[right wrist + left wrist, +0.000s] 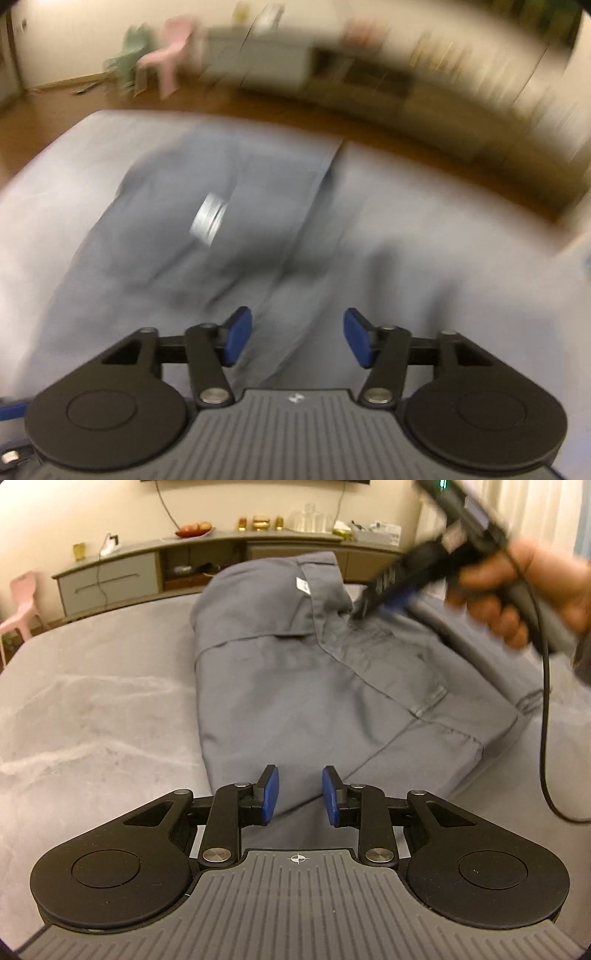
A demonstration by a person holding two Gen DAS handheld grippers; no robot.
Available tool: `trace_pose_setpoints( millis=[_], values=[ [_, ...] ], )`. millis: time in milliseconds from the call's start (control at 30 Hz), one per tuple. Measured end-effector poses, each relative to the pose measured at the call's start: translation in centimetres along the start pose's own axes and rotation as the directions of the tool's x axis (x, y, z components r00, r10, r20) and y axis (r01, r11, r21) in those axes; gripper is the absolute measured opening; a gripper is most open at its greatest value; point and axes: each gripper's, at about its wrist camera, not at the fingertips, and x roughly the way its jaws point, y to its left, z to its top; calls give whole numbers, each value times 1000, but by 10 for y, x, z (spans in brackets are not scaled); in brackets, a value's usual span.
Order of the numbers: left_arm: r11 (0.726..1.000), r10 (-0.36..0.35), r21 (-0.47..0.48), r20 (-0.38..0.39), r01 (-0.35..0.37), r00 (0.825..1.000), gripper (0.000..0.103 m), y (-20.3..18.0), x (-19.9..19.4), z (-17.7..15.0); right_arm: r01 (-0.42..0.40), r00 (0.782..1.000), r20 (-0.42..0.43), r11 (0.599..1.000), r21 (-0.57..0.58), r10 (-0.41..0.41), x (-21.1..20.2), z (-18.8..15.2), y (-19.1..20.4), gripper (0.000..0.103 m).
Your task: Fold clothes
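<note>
Trousers (295, 672), grey, lie folded lengthwise down the bed (92, 709). Left gripper (300, 792) hovers at their near hem, pads slightly apart, pinching nothing, probably lining up. Right gripper (297, 341) is spread and empty over the far waistband end.

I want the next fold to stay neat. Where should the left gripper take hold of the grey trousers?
Grip the near folded edge of the grey trousers, right ahead of the left gripper. Come in low over the bed; that edge lies flat and nearest.
</note>
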Motion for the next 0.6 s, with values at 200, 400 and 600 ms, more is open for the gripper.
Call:
trace_pose_setpoints(
  millis=[200, 400, 600],
  values=[
    [998, -19, 58, -3, 19, 1000, 16, -14, 8, -3, -140, 964, 202, 974, -176, 175, -43, 54, 67, 55],
    [998, -30, 63, -8, 31, 1000, 16, -10, -1, -13, -109, 990, -112, 964, -244, 83, 97, 73, 125, 46],
    [998, -47, 53, -7, 47, 999, 16, -3, -1, -13, -265, 954, -161, 962, -65, 252, 117, 81, 92, 47]
  ],
)
